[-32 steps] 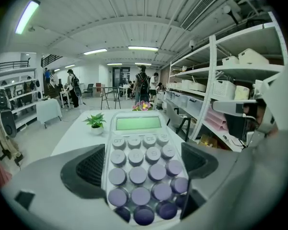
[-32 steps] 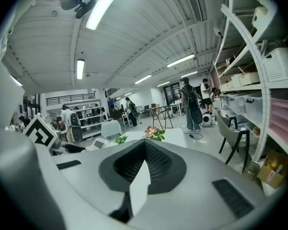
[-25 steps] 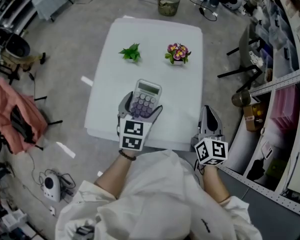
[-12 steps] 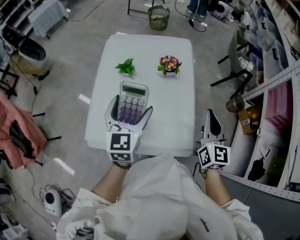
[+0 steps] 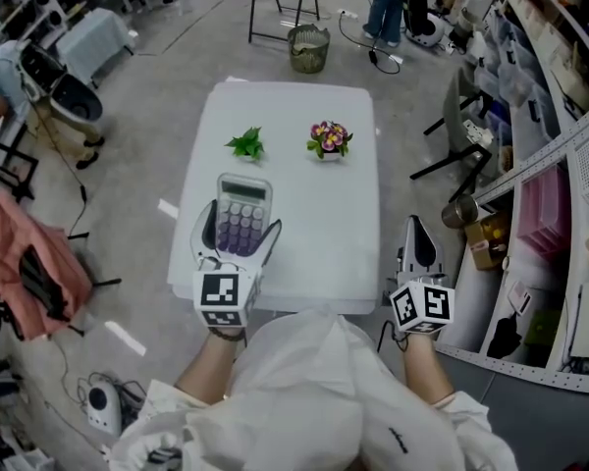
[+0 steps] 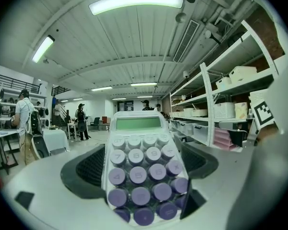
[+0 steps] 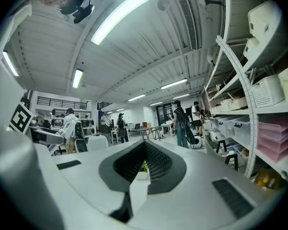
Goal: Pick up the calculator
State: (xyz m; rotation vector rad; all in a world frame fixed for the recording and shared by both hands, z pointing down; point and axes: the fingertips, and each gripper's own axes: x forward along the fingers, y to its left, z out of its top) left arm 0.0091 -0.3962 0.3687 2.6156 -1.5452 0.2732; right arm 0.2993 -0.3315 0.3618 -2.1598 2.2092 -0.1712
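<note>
1. Since a second ago, the left gripper (image 5: 239,226) and the calculator (image 5: 241,212) have drifted toward 9 o'clock across the table (image 5: 324,214). They now hang over its left half, near that edge. The right gripper (image 5: 415,230) has stayed put off the table's corner at about 4 o'clock.
2. The left jaws are pinching the calculator by its two long sides, down at the keypad end. The left gripper view shows ceiling and shelves behind it, so I judge it is off the table and tipped up.
3. The right jaws are pressed nearly together with nothing between them, only a thin slit.
4. My main worry is the hold. The display end sticks out past the jaws toward 12 o'clock, so its weight could make the calculator swing or pivot in the pads.
5. The plastic sides look smooth. If I ease the squeeze or jerk my wrist, it may slide out forward.
6. A drop from here could miss the table at 9 o'clock and hit the floor.
7. The green plant (image 5: 245,144) and the flower pot (image 5: 329,137) stand well apart at 12 to 1 o'clock. They are only at risk if I swing forward.
</note>
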